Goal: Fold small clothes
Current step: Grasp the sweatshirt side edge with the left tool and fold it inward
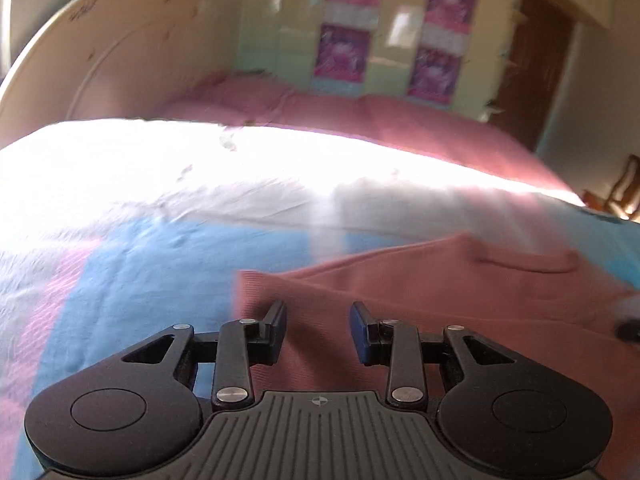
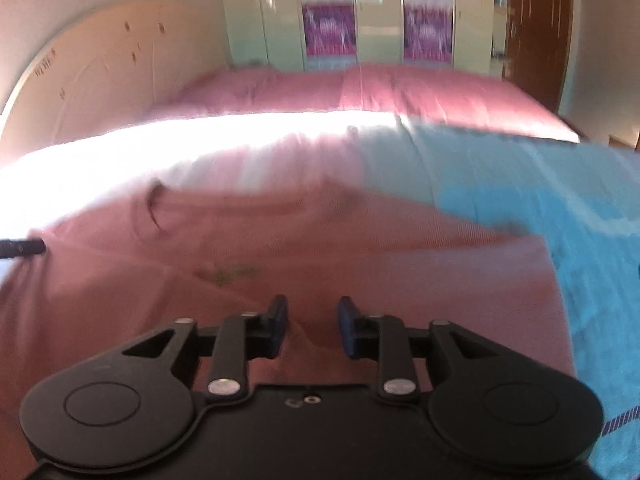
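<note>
- A small salmon-pink knitted garment lies spread on a bed cover of light blue and pink blocks; the right wrist view shows the same garment with a rounded neck opening towards its far left and a faint greenish mark near its middle.
- The left gripper, black with dark blue pads, hangs over the garment's near left part. Its jaws stand a modest way apart with pink cloth showing in the gap; whether the pads touch the cloth cannot be told, and nothing is visibly pinched.
- The right gripper, of the same build, is over the garment's near middle. Its jaws are also parted by a narrow gap, with a soft rise of fabric between them; no pad is seen pressing on it.
- Both views are smeared by blur, so fabric edges and folds are hard to trace.
- A strong band of sunlight washes out the middle of the bed; the cover's pattern there is lost.
- A dark rod-like tip enters at the left edge of the right wrist view, touching or just above the garment's edge; it is cut off.
- Beyond lie a pink bedspread, a pale curved headboard, a cream wardrobe with purple panels and a brown door.
- The garment's near edge is hidden beneath both gripper bodies.
</note>
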{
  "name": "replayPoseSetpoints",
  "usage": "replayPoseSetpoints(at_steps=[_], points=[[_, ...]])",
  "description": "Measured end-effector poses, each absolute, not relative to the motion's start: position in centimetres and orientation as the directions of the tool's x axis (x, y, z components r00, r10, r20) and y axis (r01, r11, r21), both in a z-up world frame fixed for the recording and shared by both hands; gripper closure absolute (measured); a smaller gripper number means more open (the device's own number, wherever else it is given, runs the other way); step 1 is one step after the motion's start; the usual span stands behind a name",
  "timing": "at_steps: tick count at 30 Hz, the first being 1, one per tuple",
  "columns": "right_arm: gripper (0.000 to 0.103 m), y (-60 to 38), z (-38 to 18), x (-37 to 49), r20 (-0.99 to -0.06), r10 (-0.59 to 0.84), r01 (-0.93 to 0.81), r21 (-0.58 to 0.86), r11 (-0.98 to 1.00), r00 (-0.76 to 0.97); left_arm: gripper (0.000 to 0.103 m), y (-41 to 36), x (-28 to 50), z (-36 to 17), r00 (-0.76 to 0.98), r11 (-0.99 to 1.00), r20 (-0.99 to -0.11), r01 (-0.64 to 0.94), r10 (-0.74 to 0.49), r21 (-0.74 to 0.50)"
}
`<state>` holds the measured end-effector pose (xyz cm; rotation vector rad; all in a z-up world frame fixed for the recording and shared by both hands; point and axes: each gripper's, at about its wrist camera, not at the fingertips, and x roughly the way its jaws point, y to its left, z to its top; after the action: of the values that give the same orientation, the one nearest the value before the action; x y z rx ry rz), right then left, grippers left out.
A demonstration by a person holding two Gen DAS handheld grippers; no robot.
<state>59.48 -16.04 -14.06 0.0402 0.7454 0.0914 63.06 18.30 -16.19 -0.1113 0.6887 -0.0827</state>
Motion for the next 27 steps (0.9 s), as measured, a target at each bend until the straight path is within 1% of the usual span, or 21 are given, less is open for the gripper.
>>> replayPoseSetpoints(at_steps=[2, 4, 7, 9, 10, 11, 12, 13, 14, 15, 16, 17, 19, 21, 22, 23, 24, 25, 27], points=[[0.070, -14.6, -13.5, 59.1, -0.643, 0.176, -0.122, 0.129, 0.984, 0.745, 0.069, 15.1, 61.0, -16.0, 0.769, 0.984, -0.614, 0.125, -0.177, -0.126], [0.066, -12.3, -13.6, 59.1, -0.635, 0.249, -0.192, 0.158, 0.969, 0.731, 0.069, 11.6, 59.3, -16.4, 0.763, 0.971, -0.601, 0.209, -0.239, -0.120], [0.065, -9.0, -14.7, 59.3, -0.657, 0.305, -0.280, 0.147, 0.949, 0.689, 0.069, 8.0, 59.1, -17.3, 0.751, 0.966, -0.614, 0.246, -0.244, -0.082], [0.070, -8.4, -15.8, 59.6, -0.697, 0.267, -0.276, 0.103, 0.956, 0.666, 0.067, 8.0, 59.1, -18.1, 0.750, 0.971, -0.623, 0.230, -0.222, -0.070], [0.078, -8.8, -16.0, 59.4, -0.703, 0.258, -0.269, 0.098, 0.958, 0.663, 0.065, 8.9, 59.1, -18.4, 0.752, 0.975, -0.627, 0.214, -0.205, -0.063], [0.078, -9.8, -15.9, 59.1, -0.697, 0.261, -0.260, 0.109, 0.959, 0.668, 0.056, 10.1, 58.7, -18.6, 0.758, 0.980, -0.625, 0.190, -0.184, -0.058], [0.078, -11.1, -15.8, 58.7, -0.700, 0.199, -0.203, 0.078, 0.976, 0.686, 0.055, 11.5, 58.2, -18.6, 0.765, 0.983, -0.621, 0.176, -0.174, -0.058], [0.079, -12.3, -15.6, 58.3, -0.706, 0.130, -0.150, 0.034, 0.988, 0.696, 0.055, 12.5, 57.5, -18.6, 0.773, 0.990, -0.624, 0.137, -0.118, -0.016], [0.082, -14.0, -15.4, 57.7, -0.706, 0.108, -0.114, 0.039, 0.993, 0.700, 0.055, 13.3, 56.8, -18.8, 0.775, 0.993, -0.629, 0.109, -0.062, 0.035], [0.082, -15.6, -14.9, 56.9, -0.702, 0.132, -0.097, 0.089, 0.991, 0.700, 0.055, 14.0, 55.9, -18.5, 0.781, 0.995, -0.624, 0.089, -0.043, 0.042], [0.075, -16.4, -14.4, 56.1, -0.689, 0.140, -0.087, 0.110, 0.990, 0.711, 0.055, 14.3, 55.0, -18.0, 0.790, 0.998, -0.612, 0.060, -0.033, 0.024], [0.072, -16.6, -13.7, 55.0, -0.669, 0.139, -0.093, 0.104, 0.990, 0.731, 0.055, 14.3, 54.1, -17.5, 0.801, 0.998, -0.597, 0.055, -0.048, -0.005], [0.075, -16.0, -12.8, 53.0, -0.648, 0.169, -0.136, 0.100, 0.986, 0.742, 0.055, 13.0, 52.3, -16.6, 0.816, 0.994, -0.569, 0.081, -0.105, -0.068], [0.079, -14.9, -12.7, 51.1, -0.649, 0.221, -0.178, 0.133, 0.975, 0.728, 0.055, 10.6, 50.7, -16.4, 0.814, 0.987, -0.559, 0.133, -0.159, -0.087], [0.083, -14.1, -12.7, 50.3, -0.652, 0.239, -0.202, 0.133, 0.970, 0.720, 0.055, 9.3, 50.4, -16.4, 0.808, 0.983, -0.560, 0.154, -0.184, -0.100], [0.090, -13.3, -12.8, 49.7, -0.657, 0.246, -0.222, 0.122, 0.967, 0.713, 0.055, 8.8, 49.9, -16.5, 0.802, 0.978, -0.559, 0.171, -0.209, -0.120], [0.094, -12.8, -13.0, 49.1, -0.663, 0.245, -0.232, 0.109, 0.967, 0.708, 0.055, 7.9, 49.8, -17.0, 0.794, 0.974, -0.563, 0.185, -0.227, -0.132], [0.099, -12.3, -13.5, 48.7, -0.679, 0.239, -0.238, 0.097, 0.967, 0.695, 0.055, 7.1, 49.9, -17.6, 0.780, 0.971, -0.578, 0.198, -0.237, -0.131], [0.101, -11.6, -14.9, 49.2, -0.735, 0.190, -0.225, 0.052, 0.973, 0.651, 0.055, 5.7, 50.4, -19.4, 0.729, 0.973, -0.647, 0.208, -0.223, -0.101]])
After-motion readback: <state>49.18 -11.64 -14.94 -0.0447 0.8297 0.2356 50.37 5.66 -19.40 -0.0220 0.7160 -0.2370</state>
